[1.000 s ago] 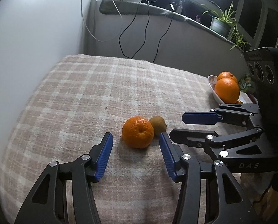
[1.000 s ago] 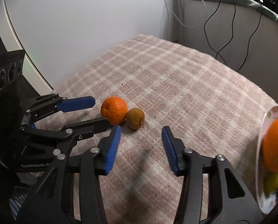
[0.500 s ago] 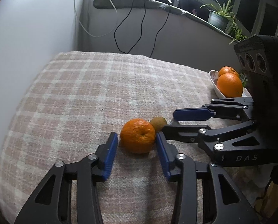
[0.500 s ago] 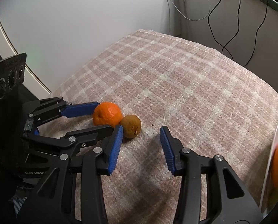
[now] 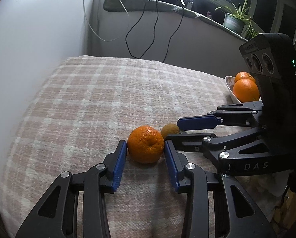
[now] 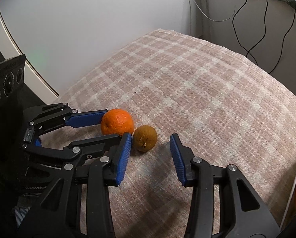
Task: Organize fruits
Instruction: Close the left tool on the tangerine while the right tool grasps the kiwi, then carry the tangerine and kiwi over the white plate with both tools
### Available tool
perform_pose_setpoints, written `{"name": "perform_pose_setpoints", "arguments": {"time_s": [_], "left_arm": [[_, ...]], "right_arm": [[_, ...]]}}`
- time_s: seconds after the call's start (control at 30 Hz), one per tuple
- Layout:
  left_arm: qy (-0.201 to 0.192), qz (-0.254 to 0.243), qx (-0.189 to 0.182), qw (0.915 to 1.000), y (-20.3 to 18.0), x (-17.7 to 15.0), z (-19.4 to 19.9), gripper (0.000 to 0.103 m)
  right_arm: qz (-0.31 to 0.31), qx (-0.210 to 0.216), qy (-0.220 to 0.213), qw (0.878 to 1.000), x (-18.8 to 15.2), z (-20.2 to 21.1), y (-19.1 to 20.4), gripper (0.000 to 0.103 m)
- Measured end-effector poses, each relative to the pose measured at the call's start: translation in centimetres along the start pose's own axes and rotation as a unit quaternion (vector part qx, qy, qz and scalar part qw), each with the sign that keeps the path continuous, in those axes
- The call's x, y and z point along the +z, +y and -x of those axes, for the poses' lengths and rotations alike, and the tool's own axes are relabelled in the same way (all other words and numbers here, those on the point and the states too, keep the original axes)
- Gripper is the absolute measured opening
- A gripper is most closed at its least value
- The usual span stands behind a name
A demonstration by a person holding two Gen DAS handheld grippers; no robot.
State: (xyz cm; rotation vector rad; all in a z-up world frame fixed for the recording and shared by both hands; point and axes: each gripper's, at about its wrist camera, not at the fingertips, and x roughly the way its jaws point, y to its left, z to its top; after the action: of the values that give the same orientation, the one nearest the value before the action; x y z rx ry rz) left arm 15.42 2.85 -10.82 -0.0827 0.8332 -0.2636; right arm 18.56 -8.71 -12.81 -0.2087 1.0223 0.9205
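Our left gripper (image 5: 145,148) has just closed its jaws onto the orange (image 5: 145,144) on the blanket (image 5: 92,103) — pads touching both sides. Our right gripper (image 6: 150,145), partly open and empty, nears the brown fruit (image 6: 145,137). The fruits touch, so lifting one could roll the other — away from the plate (image 5: 232,94).

A flat surface covered by a pink-and-cream checked woven cloth (image 5: 92,107) carries everything. Near its front, a round orange mandarin with dimpled skin (image 5: 145,144) rests on the cloth, and a smaller brownish-green round fruit (image 6: 145,138) sits just beside it, touching or nearly so. Well apart, at the cloth's far right edge, a white shallow dish (image 5: 230,88) holds two larger oranges (image 5: 245,90).
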Motion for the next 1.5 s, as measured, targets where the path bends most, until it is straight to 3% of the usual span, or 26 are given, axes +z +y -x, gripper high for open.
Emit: {"name": "perform_pose_setpoints", "arguments": {"time_s": [0.07, 0.17, 0.7, 1.17, 1.5], "left_arm": [[-0.001, 0.003, 0.001, 1.0000, 0.2, 0.0, 0.1, 0.037], [-0.002, 0.002, 0.006, 1.0000, 0.2, -0.1, 0.2, 0.037], [-0.011, 0.008, 0.009, 0.9999, 0.0, -0.7, 1.6, 0.037], [-0.050, -0.018, -0.006, 0.9986, -3.6, -0.2, 5.1, 0.037], [-0.056, -0.035, -0.027, 0.9974, -6.4, 0.0, 5.5, 0.037]], "right_arm": [[0.003, 0.008, 0.004, 1.000, 0.1, -0.2, 0.3, 0.033], [0.013, 0.008, 0.013, 1.000, 0.1, -0.8, 1.1, 0.027], [0.007, -0.010, -0.004, 1.000, -1.1, 0.9, 1.8, 0.026], [-0.005, -0.025, -0.053, 0.998, -3.3, 6.8, 1.7, 0.026], [-0.028, -0.039, -0.085, 0.995, -6.1, 10.9, 0.2, 0.026]]}}
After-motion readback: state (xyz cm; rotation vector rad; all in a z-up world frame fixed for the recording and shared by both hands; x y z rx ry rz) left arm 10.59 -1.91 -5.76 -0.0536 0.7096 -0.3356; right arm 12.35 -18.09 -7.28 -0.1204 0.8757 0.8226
